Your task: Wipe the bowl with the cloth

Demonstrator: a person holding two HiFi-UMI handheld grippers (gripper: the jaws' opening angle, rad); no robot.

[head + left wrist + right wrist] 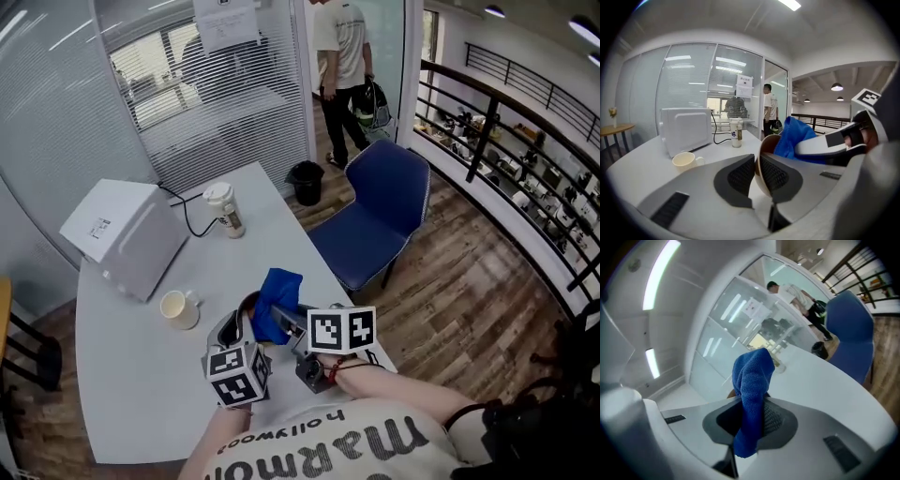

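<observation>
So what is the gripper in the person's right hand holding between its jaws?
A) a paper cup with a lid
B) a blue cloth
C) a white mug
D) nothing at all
B: the right gripper view shows the blue cloth pinched between the pads of the right gripper, while the mug and the lidded cup stand apart on the table.

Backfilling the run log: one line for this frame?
left gripper: shut on bowl rim | right gripper: shut on cloth | cloth: at bowl's mouth
</observation>
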